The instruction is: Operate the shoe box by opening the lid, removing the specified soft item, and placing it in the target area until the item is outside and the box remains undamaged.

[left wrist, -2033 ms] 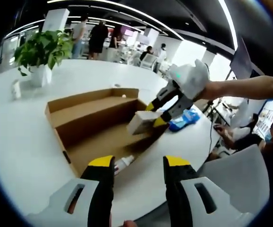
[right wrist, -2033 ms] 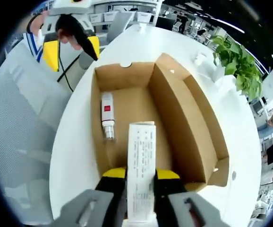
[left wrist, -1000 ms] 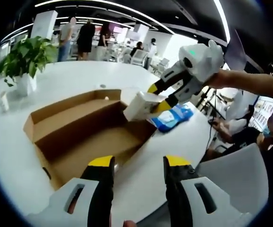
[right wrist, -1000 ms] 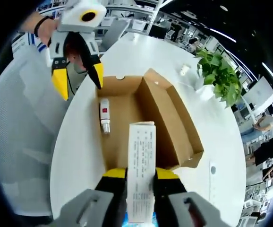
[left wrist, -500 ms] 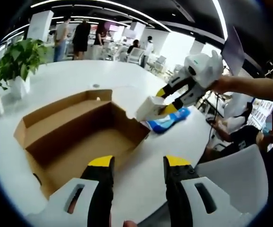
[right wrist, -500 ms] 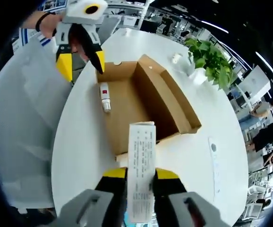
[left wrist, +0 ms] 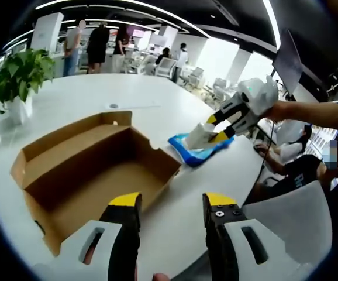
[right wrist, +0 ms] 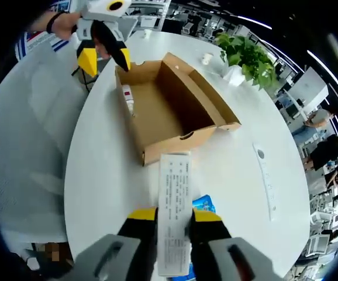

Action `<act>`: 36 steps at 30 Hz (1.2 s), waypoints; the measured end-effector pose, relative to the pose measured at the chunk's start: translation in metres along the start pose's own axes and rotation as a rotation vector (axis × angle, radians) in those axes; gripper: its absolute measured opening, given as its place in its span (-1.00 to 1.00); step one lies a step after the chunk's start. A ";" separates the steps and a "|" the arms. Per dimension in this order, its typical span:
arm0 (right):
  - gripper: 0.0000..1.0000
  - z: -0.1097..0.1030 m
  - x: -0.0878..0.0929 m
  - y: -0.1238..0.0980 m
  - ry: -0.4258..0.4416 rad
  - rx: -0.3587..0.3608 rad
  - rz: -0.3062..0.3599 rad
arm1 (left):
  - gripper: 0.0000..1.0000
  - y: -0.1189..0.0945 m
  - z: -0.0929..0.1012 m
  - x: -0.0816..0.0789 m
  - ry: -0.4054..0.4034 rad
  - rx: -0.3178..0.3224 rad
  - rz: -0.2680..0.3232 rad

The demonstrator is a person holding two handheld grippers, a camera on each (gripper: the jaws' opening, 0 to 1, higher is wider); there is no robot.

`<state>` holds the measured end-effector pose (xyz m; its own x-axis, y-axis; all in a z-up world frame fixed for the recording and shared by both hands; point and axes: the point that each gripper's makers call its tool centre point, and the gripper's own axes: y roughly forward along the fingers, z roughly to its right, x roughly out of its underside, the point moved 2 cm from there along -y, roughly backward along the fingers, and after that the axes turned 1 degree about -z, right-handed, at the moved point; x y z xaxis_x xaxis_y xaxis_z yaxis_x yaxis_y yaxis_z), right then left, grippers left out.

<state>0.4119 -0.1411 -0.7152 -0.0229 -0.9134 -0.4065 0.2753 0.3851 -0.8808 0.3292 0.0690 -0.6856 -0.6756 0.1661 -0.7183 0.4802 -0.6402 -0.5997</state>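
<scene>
One white carton (right wrist: 175, 211) sits clamped in the right claw (right wrist: 173, 218), above the blue pack (left wrist: 195, 153); left claw (left wrist: 170, 204) wide, empty.

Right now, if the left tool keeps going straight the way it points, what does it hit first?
Most likely the cardboard shoe box: the open left tool points at the box's near wall and the white table edge beside it. Nothing shows in between, though depth is hard to judge in this fisheye view.

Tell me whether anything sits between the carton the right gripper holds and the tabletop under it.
Yes. A blue packet lies on the white table right under the white carton held by the right gripper, beside the open cardboard box.
</scene>
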 end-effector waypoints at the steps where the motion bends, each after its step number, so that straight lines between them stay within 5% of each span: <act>1: -0.67 0.002 0.004 -0.002 0.008 0.006 -0.001 | -0.15 0.001 0.002 0.000 0.000 0.001 -0.001; 36: -0.67 0.027 0.107 -0.040 0.125 0.047 -0.081 | -0.14 0.022 0.024 -0.011 0.002 0.004 -0.011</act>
<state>0.4245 -0.2578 -0.7170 -0.1653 -0.9165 -0.3642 0.3124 0.3016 -0.9008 0.3333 0.0352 -0.6824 -0.6799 0.1749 -0.7122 0.4702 -0.6413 -0.6064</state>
